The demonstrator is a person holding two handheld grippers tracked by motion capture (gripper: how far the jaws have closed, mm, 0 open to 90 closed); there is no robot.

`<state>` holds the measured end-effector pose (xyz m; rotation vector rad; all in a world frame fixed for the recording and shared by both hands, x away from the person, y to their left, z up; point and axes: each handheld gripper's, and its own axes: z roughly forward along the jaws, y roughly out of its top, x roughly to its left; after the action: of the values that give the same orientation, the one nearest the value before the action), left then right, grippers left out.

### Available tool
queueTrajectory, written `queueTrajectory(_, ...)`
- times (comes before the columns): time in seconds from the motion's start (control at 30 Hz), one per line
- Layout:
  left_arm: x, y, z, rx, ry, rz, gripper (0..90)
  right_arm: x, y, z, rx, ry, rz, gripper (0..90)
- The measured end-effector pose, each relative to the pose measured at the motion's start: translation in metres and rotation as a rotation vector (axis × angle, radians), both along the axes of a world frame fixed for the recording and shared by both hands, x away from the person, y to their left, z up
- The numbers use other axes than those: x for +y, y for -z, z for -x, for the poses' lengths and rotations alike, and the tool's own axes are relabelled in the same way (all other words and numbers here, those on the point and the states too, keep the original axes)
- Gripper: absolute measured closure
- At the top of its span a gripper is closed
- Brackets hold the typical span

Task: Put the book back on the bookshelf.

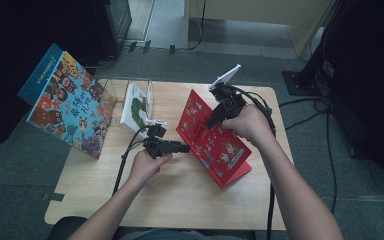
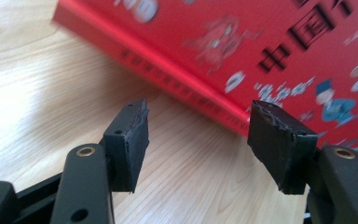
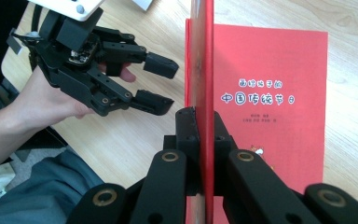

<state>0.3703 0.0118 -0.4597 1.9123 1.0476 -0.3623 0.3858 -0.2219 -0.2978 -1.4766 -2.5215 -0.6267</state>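
On the wooden table (image 1: 180, 200), item: red book (image 1: 215, 142), open and standing on its lower edge, front cover pinched in my right gripper (image 3: 204, 140); my left gripper (image 2: 198, 140) beside its spine, jaws apart, empty.

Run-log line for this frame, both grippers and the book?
left gripper: open, off book | right gripper: shut on red book cover | book: cover lifted, on table

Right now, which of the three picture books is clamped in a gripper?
The red book, opened up at the table's right: the right gripper pinches its raised cover. The colourful book and white book stand untouched on the left.
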Motion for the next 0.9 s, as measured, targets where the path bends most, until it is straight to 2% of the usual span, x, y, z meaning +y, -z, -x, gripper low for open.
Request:
queueTrajectory(0.07,-0.002,-0.002,-0.001,0.001,0.004,-0.004,37.8,0.001,0.001,-0.001,0.003,-0.004,-0.008,88.5)
queueTrajectory(0.17,-0.002,-0.002,-0.003,0.010,0.001,0.011,37.2,0.002,0.001,-0.002,0.004,-0.001,-0.007,88.6)
queueTrajectory(0.27,-0.002,-0.003,-0.003,0.012,-0.001,0.013,36.8,0.004,-0.002,-0.002,0.002,-0.004,0.002,88.5)
queueTrajectory(0.37,-0.003,0.000,-0.004,0.033,0.009,0.009,36.2,0.005,-0.008,-0.002,-0.003,-0.008,-0.004,88.5)
queueTrajectory(0.47,-0.002,-0.001,-0.005,0.038,0.016,0.037,35.5,0.007,-0.009,-0.002,-0.009,-0.020,-0.013,88.5)
queueTrajectory(0.53,-0.001,-0.002,-0.006,0.048,0.017,0.038,34.4,0.009,-0.007,-0.002,-0.002,-0.028,-0.012,88.5)
queueTrajectory(0.67,0.003,-0.001,-0.008,0.032,0.014,0.050,30.7,0.008,-0.004,-0.001,-0.010,-0.037,-0.042,88.5)
queueTrajectory(0.73,0.002,-0.004,-0.005,0.011,-0.005,0.024,28.7,0.005,-0.002,0.000,-0.016,-0.041,-0.066,88.5)
queueTrajectory(0.8,0.002,-0.003,-0.007,0.054,-0.001,0.059,24.8,0.003,0.000,0.002,-0.020,-0.054,-0.086,88.5)
queueTrajectory(0.9,0.005,0.000,-0.010,0.071,0.016,0.095,19.8,0.003,0.002,0.005,-0.033,-0.075,-0.107,88.1)
